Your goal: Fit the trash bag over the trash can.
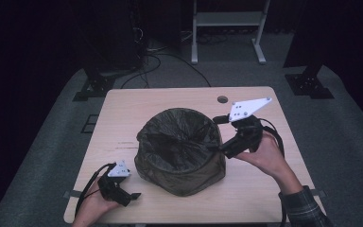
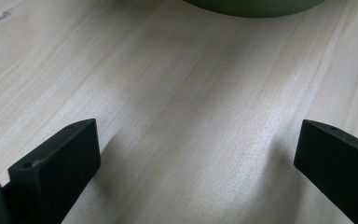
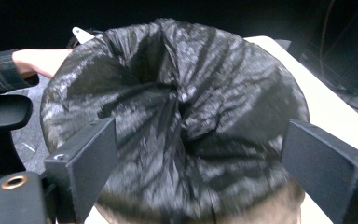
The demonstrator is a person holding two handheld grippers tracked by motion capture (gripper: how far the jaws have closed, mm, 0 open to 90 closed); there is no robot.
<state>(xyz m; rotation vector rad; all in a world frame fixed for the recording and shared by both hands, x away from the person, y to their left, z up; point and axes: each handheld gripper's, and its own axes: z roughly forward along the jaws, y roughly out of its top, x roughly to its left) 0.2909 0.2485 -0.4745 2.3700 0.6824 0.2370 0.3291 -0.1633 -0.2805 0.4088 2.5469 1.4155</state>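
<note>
Stage: lining, mostly done | round green bin [image 1: 182,177] mid-desk [image 1: 123,101], thin black plastic bag [image 1: 179,137] draped over its rim | my right claw [image 1: 222,151] jaws apart at bag's right edge | my left claw [image 1: 134,195] apart, empty, near front-left corner | left: tidy liner, I judge.

1. Bin liner [image 3: 182,116]: thin black plastic film, glossy, crinkled, catches light in streaks.
2. Bin [image 2: 256,5] under it: olive-green, smooth, looks like plastic w/ slight sheen.
3. Table [image 2: 182,93]: pale wood, fine grain, matt-to-satin, smooth.
4. Left gripper [image 2: 196,158] & right gripper [image 3: 200,163]: matt black plastic jaws.
5. Top plate [image 1: 248,109]: flat, light grey, matt.
6. Floor [image 1: 52,123]: grey carpet, rough-looking.
</note>
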